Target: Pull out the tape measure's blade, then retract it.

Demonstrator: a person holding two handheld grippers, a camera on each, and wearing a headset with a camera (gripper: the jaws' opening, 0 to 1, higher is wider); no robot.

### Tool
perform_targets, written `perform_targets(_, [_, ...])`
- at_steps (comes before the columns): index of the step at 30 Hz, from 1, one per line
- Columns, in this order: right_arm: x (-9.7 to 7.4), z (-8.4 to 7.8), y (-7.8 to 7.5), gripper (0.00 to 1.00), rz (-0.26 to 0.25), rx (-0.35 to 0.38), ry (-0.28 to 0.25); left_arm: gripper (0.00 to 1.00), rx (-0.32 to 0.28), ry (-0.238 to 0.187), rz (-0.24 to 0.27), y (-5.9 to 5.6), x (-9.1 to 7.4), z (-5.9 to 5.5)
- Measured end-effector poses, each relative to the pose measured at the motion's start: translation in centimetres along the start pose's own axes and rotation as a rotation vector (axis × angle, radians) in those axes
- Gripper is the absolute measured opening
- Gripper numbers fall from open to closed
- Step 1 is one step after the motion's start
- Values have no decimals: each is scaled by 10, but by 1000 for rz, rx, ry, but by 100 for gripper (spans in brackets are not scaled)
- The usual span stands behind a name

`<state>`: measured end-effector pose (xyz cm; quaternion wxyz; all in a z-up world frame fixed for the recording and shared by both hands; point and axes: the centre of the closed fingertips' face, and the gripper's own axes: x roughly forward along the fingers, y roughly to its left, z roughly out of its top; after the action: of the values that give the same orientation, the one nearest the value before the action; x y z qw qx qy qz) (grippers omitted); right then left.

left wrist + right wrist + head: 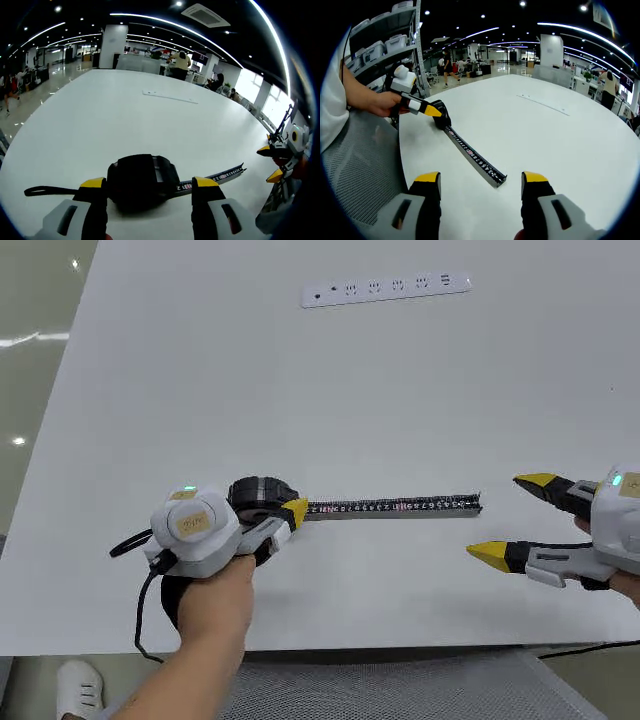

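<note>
A black tape measure (262, 498) lies on the white table (300, 390), its case (142, 180) sitting between the yellow-tipped jaws of my left gripper (149, 183), which is shut on it. The blade (395, 506) runs out flat to the right along the table; its end hook (500, 180) lies free. My right gripper (512, 518) hovers open just right of the blade's end, and nothing touches its fingers. In the right gripper view the blade (475, 159) leads back to the case (441, 116). A black wrist strap (40, 190) trails left from the case.
A white power strip (385, 287) lies at the far side of the table. The table's near edge runs just below both grippers, with a grey mesh chair (400, 690) under it. Shelving (385, 45) and people stand in the background hall.
</note>
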<state>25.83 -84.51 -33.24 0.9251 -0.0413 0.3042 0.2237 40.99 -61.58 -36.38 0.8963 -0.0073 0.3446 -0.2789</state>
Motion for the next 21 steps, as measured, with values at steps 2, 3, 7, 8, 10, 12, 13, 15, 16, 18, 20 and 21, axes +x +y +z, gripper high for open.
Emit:
perform_targets(2, [2,0,0,64,5,4,-3,66,5,2,2,0,1,-1])
perform_targets(3, [3,0,0,64,9,0,-4,66,7,1,8,0,0,0])
perform_targets(7, [9,-1,-2,62,17,-8,-3,63,-4,-7,37,2,1,0])
perform_targets(8, [11,0,-2,62,19,-14,-3,64,-5,-6,43,1,1,0])
perform_targets(10, [14,-1,-3,62,26,-15,-3,64,-8,-7,59,2,1,0])
perform_targets(12, [16,-1,-3,61,33,-13,-4,63,0,-3,71,2,2,0])
perform_targets(13, [18,0,-2,61,44,-1,-7,62,3,-1,78,3,2,0])
perform_targets(15, [21,2,-3,60,49,4,-14,62,-13,-5,84,4,2,0])
perform_targets(16, [23,1,-3,60,53,0,-10,61,-11,-1,92,6,2,0])
perform_targets(18, [28,-1,-4,59,61,-4,-9,60,-22,2,100,6,3,0])
perform_targets(20, [30,-2,-3,58,72,-15,0,59,-21,11,107,8,3,-1])
perform_targets(21, [32,-3,-3,58,81,-21,3,59,-27,16,107,8,4,-1])
